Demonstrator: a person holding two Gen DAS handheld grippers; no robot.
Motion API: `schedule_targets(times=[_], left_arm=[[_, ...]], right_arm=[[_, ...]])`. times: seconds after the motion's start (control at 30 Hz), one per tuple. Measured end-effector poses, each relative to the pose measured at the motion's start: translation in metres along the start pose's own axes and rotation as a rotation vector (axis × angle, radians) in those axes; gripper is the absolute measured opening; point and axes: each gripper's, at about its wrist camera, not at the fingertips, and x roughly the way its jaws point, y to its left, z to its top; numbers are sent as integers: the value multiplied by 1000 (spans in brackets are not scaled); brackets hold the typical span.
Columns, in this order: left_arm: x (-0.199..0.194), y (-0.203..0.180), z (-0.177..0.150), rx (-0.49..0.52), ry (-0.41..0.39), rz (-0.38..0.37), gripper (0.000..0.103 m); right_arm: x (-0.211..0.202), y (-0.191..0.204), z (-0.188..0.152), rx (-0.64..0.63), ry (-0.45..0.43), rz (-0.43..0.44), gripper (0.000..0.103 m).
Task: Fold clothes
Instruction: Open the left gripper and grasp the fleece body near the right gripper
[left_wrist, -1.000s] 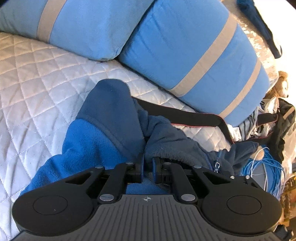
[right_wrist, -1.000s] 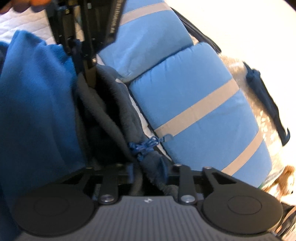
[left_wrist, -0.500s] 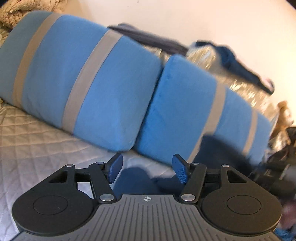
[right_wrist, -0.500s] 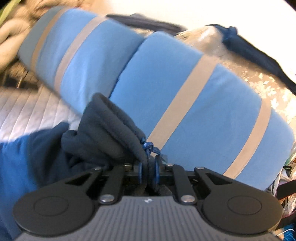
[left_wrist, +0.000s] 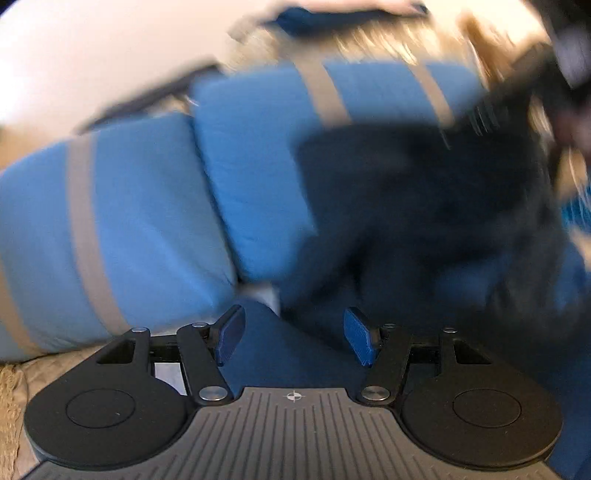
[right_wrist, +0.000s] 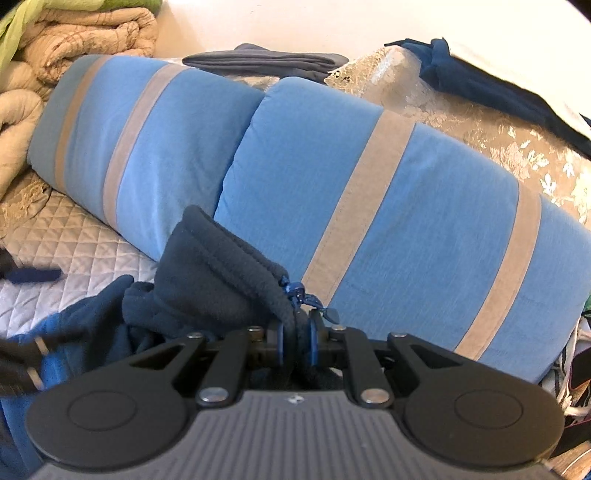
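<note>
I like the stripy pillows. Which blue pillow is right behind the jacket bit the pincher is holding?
The nearer, right-hand pillow: the fleece jacket in the right gripper overlaps it. The other pillow lies farther left.

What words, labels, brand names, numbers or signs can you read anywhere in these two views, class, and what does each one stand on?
There are none to read.
The right gripper, shut on the dark fleece jacket, bears only a small round crosshair mark, no letters.
The left gripper, open, has the same mark.
The striped blue pillows and the quilted cover show no print.
The left wrist view is blurred.

Right claw (right_wrist: 295, 341) pinching fleece jacket (right_wrist: 218, 273), striped pillows (right_wrist: 369, 206) behind
</note>
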Motion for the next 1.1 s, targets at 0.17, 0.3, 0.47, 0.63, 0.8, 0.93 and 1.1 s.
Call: schedule_targets(times=[0.17,0.3,0.47,0.63,0.8,0.93,1.1], left_arm=[[15,-23,-22,144,129,-8,57],[8,-16,-14,79,142,-14,57],[2,-8,-3,-8,127,-46,58],[4,-9,-8,4,140,-38,57],[11,-4,-12,-13,183,-48,57],[8,-4,-8,-16,159,-55,57],[-5,13,8,-95,45,-34,57]], right_arm=[[4,-4,7,21,-32,-10,12],[8,0,15,0,-93,-60,11],[12,-7,33,44,-170,-124,11],[18,-5,51,22,-243,-200,3],[23,3,54,-47,-183,-100,3],[23,-2,32,-49,-148,-64,3],[-7,-4,4,-59,-125,94,4]])
